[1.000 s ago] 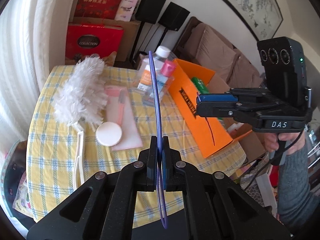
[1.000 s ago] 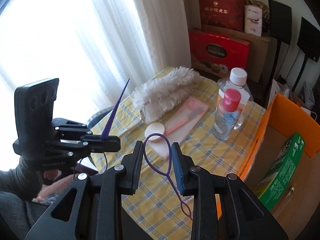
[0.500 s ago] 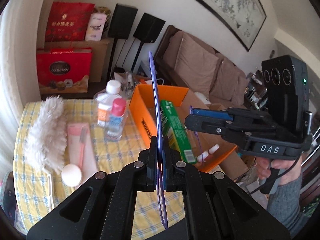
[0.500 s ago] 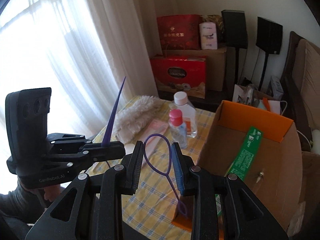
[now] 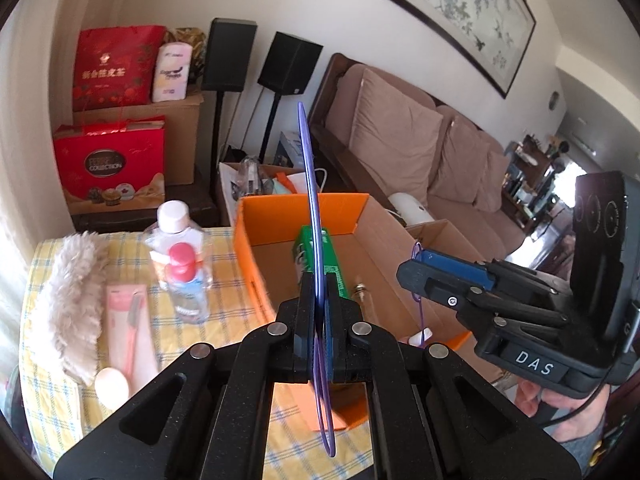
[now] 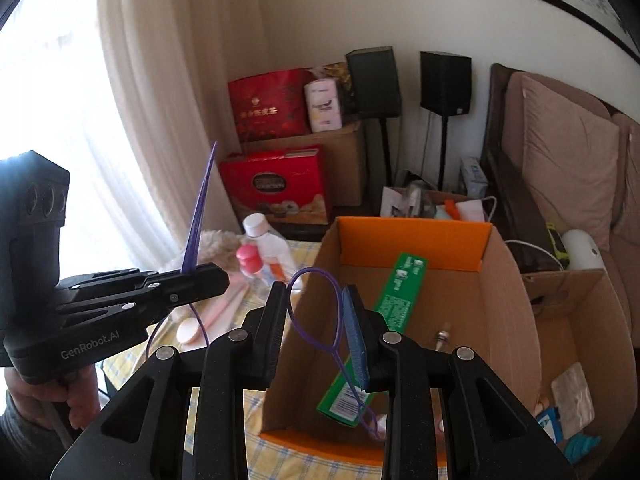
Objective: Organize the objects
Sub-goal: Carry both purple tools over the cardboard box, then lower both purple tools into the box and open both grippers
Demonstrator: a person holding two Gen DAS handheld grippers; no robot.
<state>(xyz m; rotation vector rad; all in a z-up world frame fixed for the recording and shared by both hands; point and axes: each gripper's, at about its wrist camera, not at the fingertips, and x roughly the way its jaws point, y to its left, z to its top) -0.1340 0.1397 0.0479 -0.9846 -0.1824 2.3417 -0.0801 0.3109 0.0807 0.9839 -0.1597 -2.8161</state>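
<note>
My left gripper (image 5: 316,280) is shut on a thin purple hair tool (image 5: 309,184), seen edge-on with its pointed tip up and its loop hanging below the fingers. My right gripper (image 6: 316,304) is shut on a second purple loop tool (image 6: 336,320), whose loop sits between the pads while its tail hangs down. Both grippers hover above an open orange cardboard box (image 6: 412,240) at the table's right end. A green carton (image 6: 400,288) lies inside the box. In the left wrist view the right gripper (image 5: 416,264) is over the box's right side.
On the yellow checked tablecloth (image 5: 52,420) lie a fluffy duster (image 5: 68,296), a pink package (image 5: 128,328), a round white puff (image 5: 112,384) and two clear bottles (image 5: 186,280). Behind are red gift bags, speakers on stands and a brown sofa. A second open carton stands right of the box.
Both grippers have swung right and risen, from over the tablecloth to over the orange box, each still carrying its purple tool. The right gripper has also rolled.
</note>
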